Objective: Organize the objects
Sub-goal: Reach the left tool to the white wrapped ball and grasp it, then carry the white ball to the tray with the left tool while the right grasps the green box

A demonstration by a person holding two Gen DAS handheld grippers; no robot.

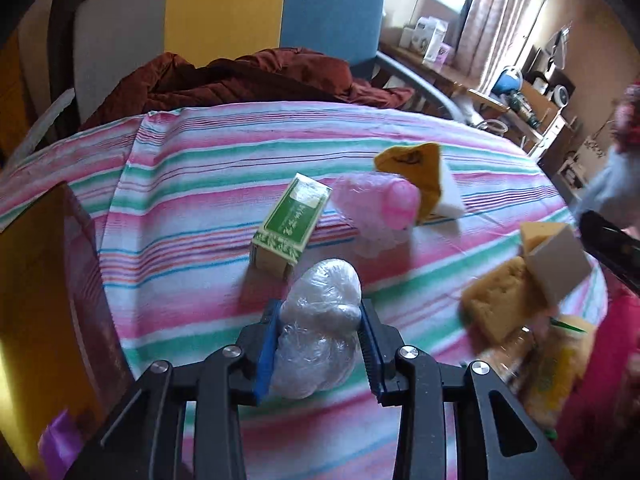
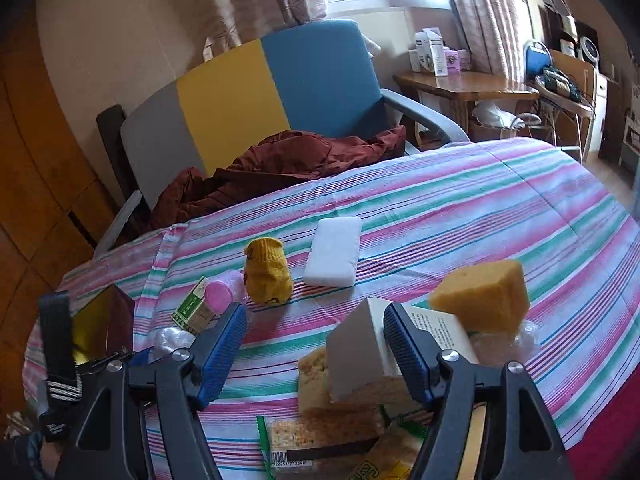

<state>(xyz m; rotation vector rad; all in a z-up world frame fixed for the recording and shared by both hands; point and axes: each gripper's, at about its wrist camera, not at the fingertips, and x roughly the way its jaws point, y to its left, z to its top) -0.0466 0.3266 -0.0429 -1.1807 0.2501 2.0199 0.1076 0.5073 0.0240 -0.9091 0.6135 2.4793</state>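
Left gripper (image 1: 320, 332): closed on the clear plastic bundle (image 1: 320, 320), which is pressed between both blue pads on the striped cloth (image 1: 200, 184).
Right gripper (image 2: 314, 344): jaws held apart, with nothing gripped; a white box (image 2: 360, 356) is seen between them.
Green box (image 1: 290, 226): just beyond the bundle.
Yellow sponge (image 2: 480, 300): near right.

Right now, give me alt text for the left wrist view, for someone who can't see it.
The left gripper is shut on a clear plastic-wrapped bundle on a striped bedsheet. Beyond it lie a green box, a pink-capped wrapped item and a yellow knit piece; sponges sit at right.
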